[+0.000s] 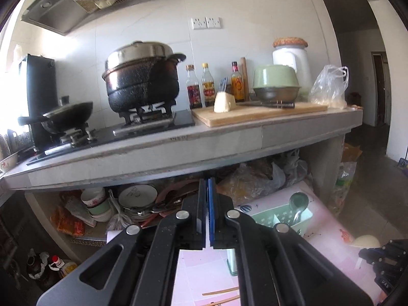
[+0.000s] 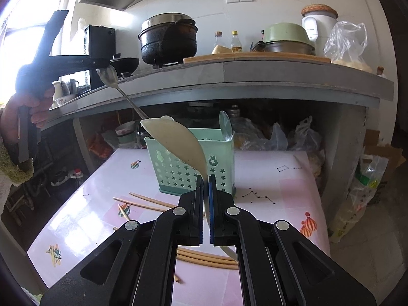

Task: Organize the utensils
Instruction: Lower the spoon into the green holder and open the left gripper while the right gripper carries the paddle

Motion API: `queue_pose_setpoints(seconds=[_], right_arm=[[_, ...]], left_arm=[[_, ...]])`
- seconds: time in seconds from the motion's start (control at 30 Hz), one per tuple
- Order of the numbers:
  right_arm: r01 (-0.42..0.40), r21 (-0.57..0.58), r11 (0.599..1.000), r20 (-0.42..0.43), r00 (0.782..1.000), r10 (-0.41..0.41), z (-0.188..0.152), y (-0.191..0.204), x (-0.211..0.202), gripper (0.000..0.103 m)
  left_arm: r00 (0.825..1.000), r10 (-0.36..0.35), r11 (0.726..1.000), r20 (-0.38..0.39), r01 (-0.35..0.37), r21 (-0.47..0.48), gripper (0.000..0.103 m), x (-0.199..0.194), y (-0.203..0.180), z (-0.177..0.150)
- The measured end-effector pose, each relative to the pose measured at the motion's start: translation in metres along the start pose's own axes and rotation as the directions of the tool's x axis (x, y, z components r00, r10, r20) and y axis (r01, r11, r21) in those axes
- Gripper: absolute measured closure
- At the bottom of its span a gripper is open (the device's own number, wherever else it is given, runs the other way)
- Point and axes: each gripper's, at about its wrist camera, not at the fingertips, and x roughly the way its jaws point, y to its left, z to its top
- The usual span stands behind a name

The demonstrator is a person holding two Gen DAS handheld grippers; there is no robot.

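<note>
My right gripper (image 2: 206, 178) is shut on a cream rice paddle (image 2: 178, 141) and holds it raised in front of the mint green utensil holder (image 2: 168, 170) on the pink table. A metal spoon (image 2: 225, 127) stands in the holder, also seen in the left wrist view (image 1: 297, 204). My left gripper (image 1: 207, 181) is shut; the right wrist view shows it (image 2: 98, 63) raised at the left, holding a metal spoon (image 2: 112, 80) that hangs below it. Wooden chopsticks (image 2: 150, 201) lie loose on the table.
The pink patterned table (image 2: 267, 178) stands before a concrete counter (image 2: 255, 76) with a stove, pots (image 1: 142, 81), bottles, a cutting board (image 1: 255, 114) and bowls. Dishes and plastic bags (image 1: 255, 178) fill the shelf below. More chopsticks (image 2: 209, 258) lie near me.
</note>
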Motion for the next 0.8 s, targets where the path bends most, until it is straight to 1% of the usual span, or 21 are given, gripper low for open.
queue_pose_setpoints(seconds=[0.27,0.4,0.47,0.6,0.7,0.8], right_arm=[[-0.002,0.025,1.0,-0.029,1.0,0.002,-0.007,-0.009,0.01,0.101],[-0.011,0.034,0.999,-0.034,0.999,0.012,-0.007,-0.012,0.014,0.101],[-0.016,0.04,0.999,-0.034,0.999,0.017,-0.006,-0.014,0.016,0.101],[-0.034,0.061,0.998,-0.029,0.999,0.036,-0.001,-0.017,0.017,0.101],[-0.061,0.083,0.995,-0.018,0.998,0.063,0.005,-0.02,0.018,0.101],[-0.101,0.103,0.99,-0.002,0.995,0.102,0.015,-0.022,0.021,0.101]], left_arm=[[0.996,-0.008,1.0,-0.089,0.01,0.022,0.102,0.052,-0.007,-0.015],[0.99,-0.016,0.999,-0.137,0.023,0.049,0.102,0.078,-0.018,-0.024],[0.987,-0.027,0.998,-0.161,0.035,0.047,0.102,0.089,-0.021,-0.028],[0.976,-0.064,0.998,-0.21,0.065,-0.002,0.101,0.11,-0.022,-0.037],[0.968,-0.098,0.995,-0.232,0.089,-0.049,0.1,0.119,-0.02,-0.044],[0.97,-0.108,0.993,-0.218,0.094,-0.075,0.1,0.121,-0.018,-0.049]])
